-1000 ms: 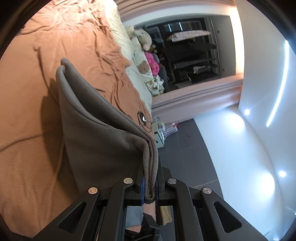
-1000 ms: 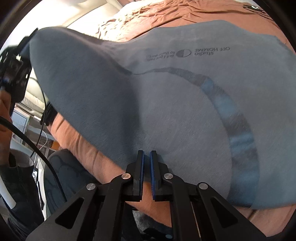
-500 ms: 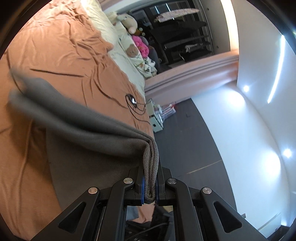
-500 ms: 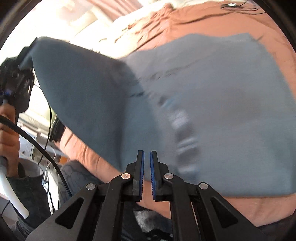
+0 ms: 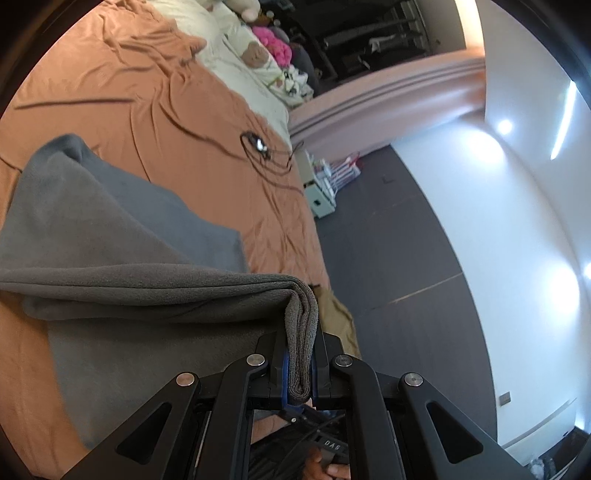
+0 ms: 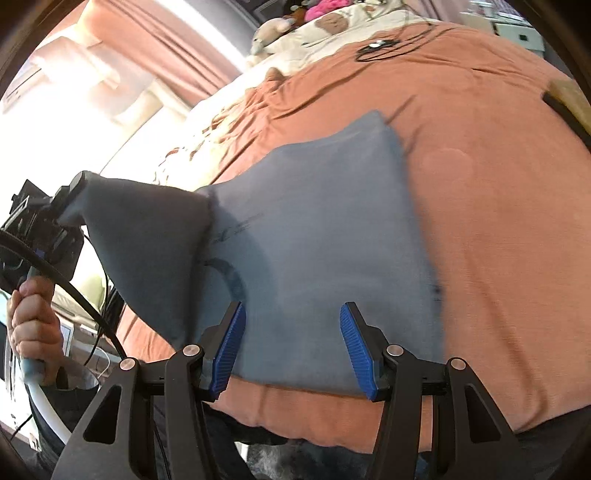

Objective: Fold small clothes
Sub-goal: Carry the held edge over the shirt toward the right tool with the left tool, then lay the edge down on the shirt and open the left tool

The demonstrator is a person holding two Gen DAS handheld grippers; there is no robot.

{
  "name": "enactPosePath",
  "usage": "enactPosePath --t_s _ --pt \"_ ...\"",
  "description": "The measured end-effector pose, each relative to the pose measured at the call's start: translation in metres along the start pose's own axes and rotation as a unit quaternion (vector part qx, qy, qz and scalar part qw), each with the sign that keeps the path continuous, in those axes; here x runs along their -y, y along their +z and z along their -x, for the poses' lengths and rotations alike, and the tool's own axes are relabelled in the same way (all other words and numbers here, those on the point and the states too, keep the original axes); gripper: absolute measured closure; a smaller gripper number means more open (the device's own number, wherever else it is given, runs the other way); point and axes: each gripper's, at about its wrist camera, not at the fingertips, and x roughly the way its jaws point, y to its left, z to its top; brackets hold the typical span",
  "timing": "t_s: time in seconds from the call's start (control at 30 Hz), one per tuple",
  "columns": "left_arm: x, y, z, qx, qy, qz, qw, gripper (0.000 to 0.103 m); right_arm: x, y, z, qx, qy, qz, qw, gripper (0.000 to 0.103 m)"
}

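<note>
I have one grey shirt (image 6: 325, 251) on the bed (image 6: 498, 184), lying straight ahead of my right tool (image 6: 293, 345), whose jaws have just been opening and stand apart with nothing pinched. My left tool (image 5: 300, 363) is clamped on the shirt's folded edge, lifted at the near left; that hand (image 6: 31, 325) is nearer the corner to lay down.

Garment (image 5: 122, 291): plain grey knit, dark curved band (image 6: 231, 275) and small dark lettering on one face.
Bedsheet (image 5: 122, 107): terracotta orange, unpatterned.
Pillows (image 5: 255, 74): cream with brown bear print.
Plush toy (image 5: 275, 46): bright pink.
Cable (image 5: 258, 147): black.
Grippers (image 6: 292, 345): black frames, blue ribbed pads (image 6: 229, 347).
Curtain (image 6: 162, 33): dusty pink.
Floor (image 5: 388, 251): dark grey.
Wall (image 5: 517, 221): white.
</note>
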Motion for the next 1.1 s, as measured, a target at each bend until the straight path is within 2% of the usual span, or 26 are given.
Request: enactPosePath --t_s 0.2,0.37,0.5,0.6,0.87,1.1 --pt "0.011 -0.016 -0.039 -0.033 0.019 -0.009 0.9992 0.096 0.019 -0.017 0.014 0.009 0.013 -0.009 1.000 0.052" --pt "0.022 -0.029 -0.069 -0.061 0.032 -0.019 0.9975 0.096 0.046 -0.030 0.019 0.024 0.053 -0.014 0.998 0.052" --pt "0.028 -0.043 -0.096 -0.086 0.050 -0.026 0.9947 0.096 0.070 -0.037 0.024 0.023 0.026 -0.021 0.999 0.052" --pt "0.031 -0.056 -0.117 -0.105 0.064 -0.032 0.9919 0.096 0.085 -0.040 0.033 0.027 0.032 -0.050 0.998 0.052" --pt "0.017 -0.075 -0.151 -0.133 0.085 -0.023 0.9871 0.096 0.103 -0.049 0.048 0.022 0.043 -0.086 0.995 0.052" --pt "0.010 -0.092 -0.176 -0.162 0.102 -0.023 0.9813 0.095 0.117 -0.049 0.057 0.035 0.077 -0.095 0.992 0.052"
